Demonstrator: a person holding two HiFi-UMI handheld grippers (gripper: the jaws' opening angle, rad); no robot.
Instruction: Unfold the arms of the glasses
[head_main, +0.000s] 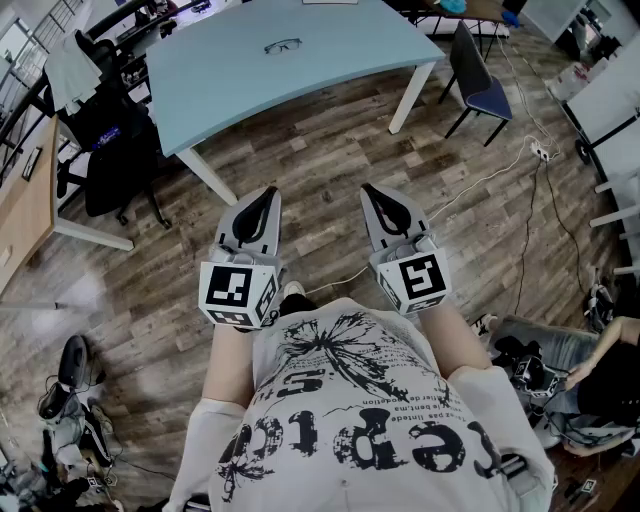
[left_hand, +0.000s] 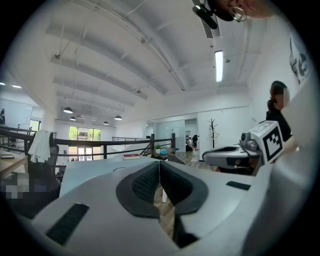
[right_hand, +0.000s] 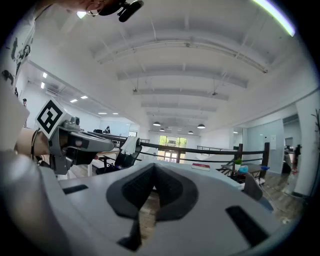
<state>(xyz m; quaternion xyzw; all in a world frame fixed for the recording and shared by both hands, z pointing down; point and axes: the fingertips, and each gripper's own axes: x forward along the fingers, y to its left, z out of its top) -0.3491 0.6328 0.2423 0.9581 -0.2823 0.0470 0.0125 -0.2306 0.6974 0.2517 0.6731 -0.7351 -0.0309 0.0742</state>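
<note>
Glasses (head_main: 283, 45) lie toward the far side of the pale blue table (head_main: 330, 75), well apart from both tools. Left gripper (head_main: 268, 193) and right gripper (head_main: 368, 190) are held side by side near the person (head_main: 350, 400), above the wood floor (head_main: 330, 170). Each has its jaws closed together with nothing between them.

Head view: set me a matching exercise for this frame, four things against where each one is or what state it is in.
1. glasses
2. left gripper
3. blue chair
4. white cloth

A. draped over the black office chair
B. lying on the light-blue table
C. shut and empty, held above the wood floor
D. standing on the floor, right of the table in the picture

Pairs: 1-B, 2-C, 3-D, 4-A.
</note>
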